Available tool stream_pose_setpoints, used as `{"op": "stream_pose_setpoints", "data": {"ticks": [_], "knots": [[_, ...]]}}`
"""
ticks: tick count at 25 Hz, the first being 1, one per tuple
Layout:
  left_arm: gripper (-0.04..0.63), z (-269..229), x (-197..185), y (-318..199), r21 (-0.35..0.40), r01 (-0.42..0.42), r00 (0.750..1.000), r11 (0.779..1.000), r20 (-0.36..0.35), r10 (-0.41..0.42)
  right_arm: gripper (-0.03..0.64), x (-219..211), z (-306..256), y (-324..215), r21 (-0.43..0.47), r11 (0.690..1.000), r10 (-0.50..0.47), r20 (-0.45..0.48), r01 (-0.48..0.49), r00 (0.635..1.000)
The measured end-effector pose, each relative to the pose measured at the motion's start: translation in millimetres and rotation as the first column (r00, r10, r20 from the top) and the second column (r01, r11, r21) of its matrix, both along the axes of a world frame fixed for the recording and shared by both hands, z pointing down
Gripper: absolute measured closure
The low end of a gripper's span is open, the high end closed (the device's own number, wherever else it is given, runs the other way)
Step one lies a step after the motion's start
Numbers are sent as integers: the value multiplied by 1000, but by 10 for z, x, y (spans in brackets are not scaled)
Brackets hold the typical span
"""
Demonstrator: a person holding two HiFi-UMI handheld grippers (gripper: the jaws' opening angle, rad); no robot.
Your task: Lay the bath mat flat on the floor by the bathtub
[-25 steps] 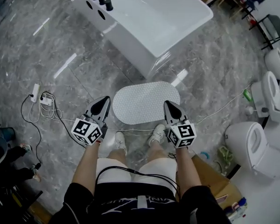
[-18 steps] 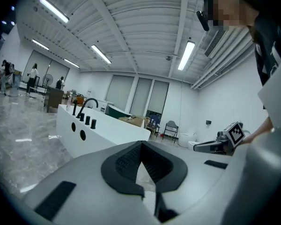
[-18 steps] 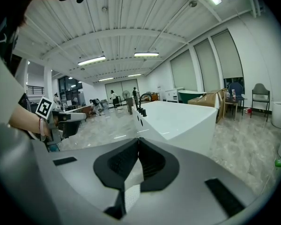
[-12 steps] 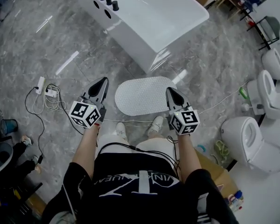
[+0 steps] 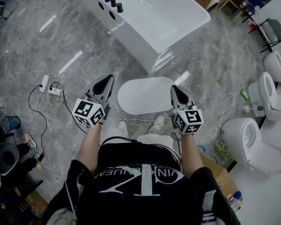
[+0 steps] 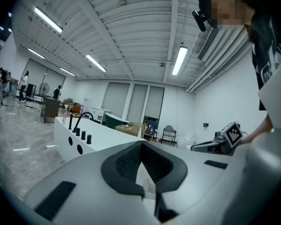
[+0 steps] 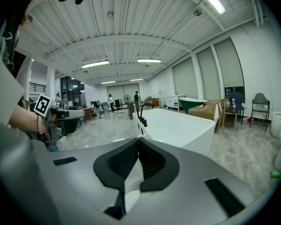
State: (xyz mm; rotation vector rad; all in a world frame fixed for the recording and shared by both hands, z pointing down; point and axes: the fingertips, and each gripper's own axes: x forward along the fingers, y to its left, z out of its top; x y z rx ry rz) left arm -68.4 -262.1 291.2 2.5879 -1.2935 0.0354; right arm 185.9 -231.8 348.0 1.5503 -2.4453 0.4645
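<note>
The grey marbled floor (image 5: 47, 55) fills the head view, with the white bathtub (image 5: 159, 18) standing slantwise toward its far edge, black taps along the tub's left rim. The person (image 5: 136, 182), in a dark shirt, stands toward the floor's near edge, both arms stretched forward. Two white toilets (image 5: 253, 142) sit along the floor's right edge. The bath mat (image 5: 147, 95), a pale oval with a dotted surface, lies flat on the floor just beside the tub's near end and in front of the person's shoes. The left gripper (image 5: 107, 81) is held above the floor to the mat's left and the right gripper (image 5: 176, 90) above the mat's right end; each has its jaws closed tip to tip with nothing between them. A power strip (image 5: 43, 82) with coiled cables lies toward the floor's left edge.
</note>
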Motion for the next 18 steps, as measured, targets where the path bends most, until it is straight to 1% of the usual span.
{"op": "stream_pose_setpoints", "data": {"ticks": [5,12,18], "knots": [[581,-134,-4,-21,16,6,1000,1000,-15,-6,591,-6,-184,-44,28,1000,6,10,-6,1000],[581,-276,29,-14,66,7,1000,998,23,-9,591,-50,-341,-56,61,998,-12,-8,13,1000],[581,-347,43,-22,87,9,1000,996,20,-11,591,-33,-422,-59,82,997,-11,-11,12,1000]]}}
